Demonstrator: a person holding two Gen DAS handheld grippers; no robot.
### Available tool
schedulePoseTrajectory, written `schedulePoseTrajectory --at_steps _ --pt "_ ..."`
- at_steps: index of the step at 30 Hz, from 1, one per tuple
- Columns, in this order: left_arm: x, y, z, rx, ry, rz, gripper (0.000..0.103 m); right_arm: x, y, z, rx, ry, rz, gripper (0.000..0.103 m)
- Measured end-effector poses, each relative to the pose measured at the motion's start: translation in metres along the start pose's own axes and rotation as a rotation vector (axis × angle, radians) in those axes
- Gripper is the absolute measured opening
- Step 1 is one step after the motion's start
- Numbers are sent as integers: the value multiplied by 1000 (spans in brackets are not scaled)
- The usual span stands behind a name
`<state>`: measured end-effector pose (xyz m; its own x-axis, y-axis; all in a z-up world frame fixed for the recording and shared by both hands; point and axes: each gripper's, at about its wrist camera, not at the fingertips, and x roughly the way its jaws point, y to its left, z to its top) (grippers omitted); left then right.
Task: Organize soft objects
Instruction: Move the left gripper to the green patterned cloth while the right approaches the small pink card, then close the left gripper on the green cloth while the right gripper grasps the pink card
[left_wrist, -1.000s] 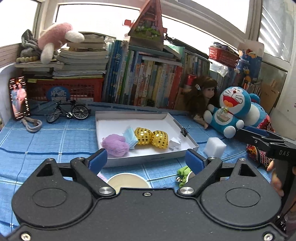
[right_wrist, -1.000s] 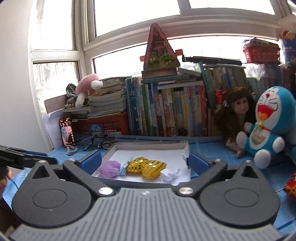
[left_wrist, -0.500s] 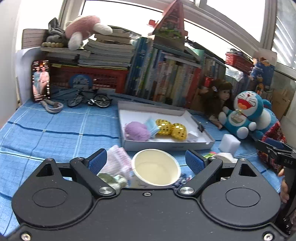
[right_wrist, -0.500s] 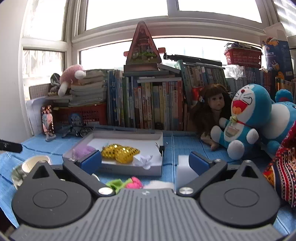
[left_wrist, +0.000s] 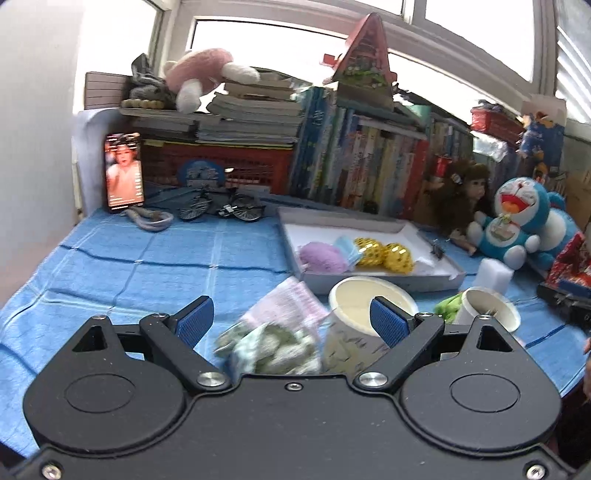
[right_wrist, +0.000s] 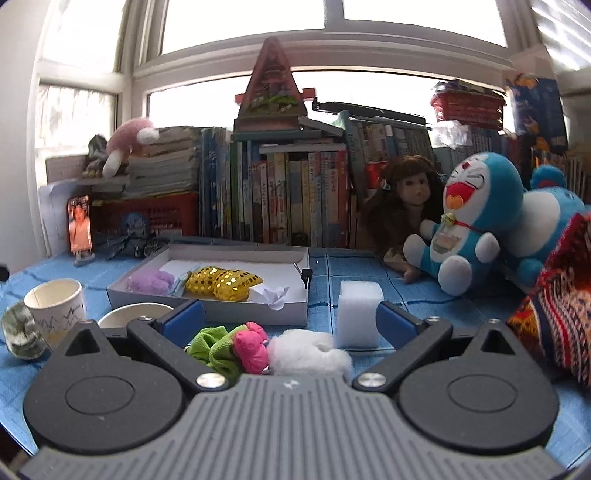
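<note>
Left gripper (left_wrist: 291, 321) fingers spread, empty, over a greenish cloth bundle (left_wrist: 273, 343) beside a paper cup (left_wrist: 369, 306). Right gripper (right_wrist: 290, 319) fingers spread above green, pink, white soft toys (right_wrist: 255, 345) on bench, before white tray (right_wrist: 258, 306).

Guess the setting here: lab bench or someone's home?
Likely a home, perhaps a child's room: a window sill packed with books, plush toys like the blue cat plush, and a doll on a blue cloth-covered table.
</note>
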<state>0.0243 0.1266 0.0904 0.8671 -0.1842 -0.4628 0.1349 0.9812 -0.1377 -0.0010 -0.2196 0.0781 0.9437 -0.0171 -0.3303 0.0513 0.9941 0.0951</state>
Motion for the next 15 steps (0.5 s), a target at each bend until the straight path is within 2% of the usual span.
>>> schedulePoseTrajectory --at_steps 4,9,15 --pt "0 7 -15 5 38 36 85 2 -4 -11 22 20 -17 96" --pt "9 11 -34 -38 93 39 77 5 -2 -28 25 48 -71 87" --pt "19 14 -44 -128 92 44 72 10 4 -42 -4 86 -90 84"
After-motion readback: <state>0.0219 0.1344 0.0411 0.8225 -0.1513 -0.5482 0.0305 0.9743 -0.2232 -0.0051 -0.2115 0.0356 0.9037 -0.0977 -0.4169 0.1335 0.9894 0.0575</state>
